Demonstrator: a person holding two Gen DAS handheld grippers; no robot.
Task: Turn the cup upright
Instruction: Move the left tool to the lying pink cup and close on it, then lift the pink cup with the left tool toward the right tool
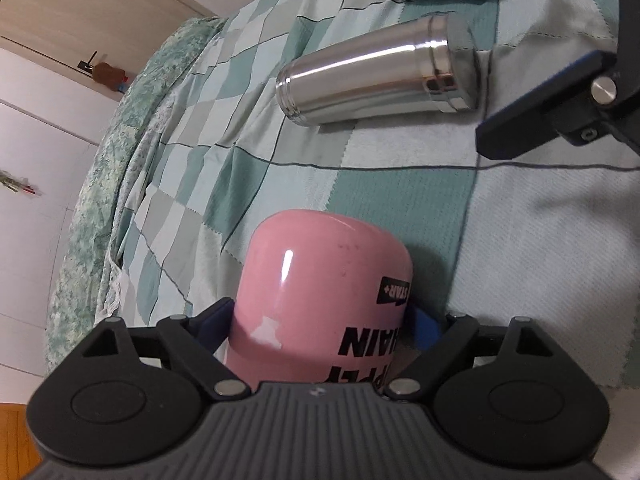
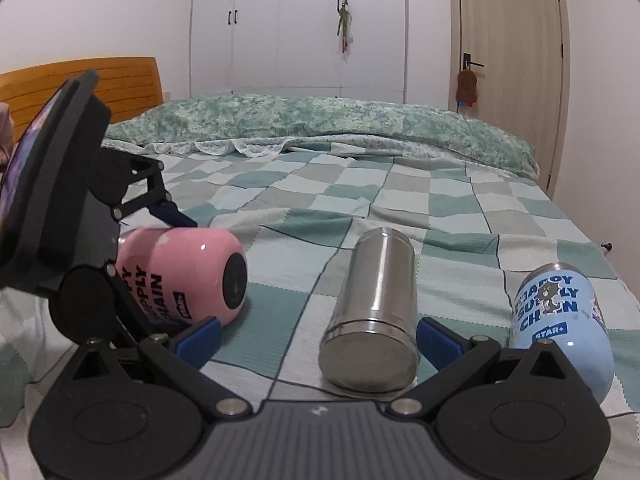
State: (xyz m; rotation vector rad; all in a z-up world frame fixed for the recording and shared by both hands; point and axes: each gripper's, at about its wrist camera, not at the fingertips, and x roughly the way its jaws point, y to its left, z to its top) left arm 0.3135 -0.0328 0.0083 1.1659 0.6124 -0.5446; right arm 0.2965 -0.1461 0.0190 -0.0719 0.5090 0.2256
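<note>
Checkered bedspread (image 2: 360, 208) carries three cups on their sides. Pink cup (image 1: 324, 288) lies at 9 o'clock in the right wrist view, left gripper (image 1: 320, 320) clamped across its body, probably to tip it upright. Right gripper (image 2: 318, 334) stands apart, straddling the steel tumbler (image 2: 376, 308); blue cup (image 2: 560, 320) at 3 o'clock.

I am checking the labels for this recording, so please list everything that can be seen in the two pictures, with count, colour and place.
pink cup: 1, pink with black lettering, lying on its side on the bed, between the left gripper's fingers
steel cup: 1, silver, lying on its side mid-bed, in front of the right gripper
blue cup: 1, light blue with dark blue lettering, lying on the bed, right of the steel cup
blanket: 1, green, grey and white checks, covering the bed
quilt: 1, green mottled, at the far edge
headboard: 1, orange wood, far left
wardrobe: 1, white, back wall
door: 1, beige, right
left gripper: 1, black, closed around the pink cup
right gripper: 1, black with blue pads, open
</note>
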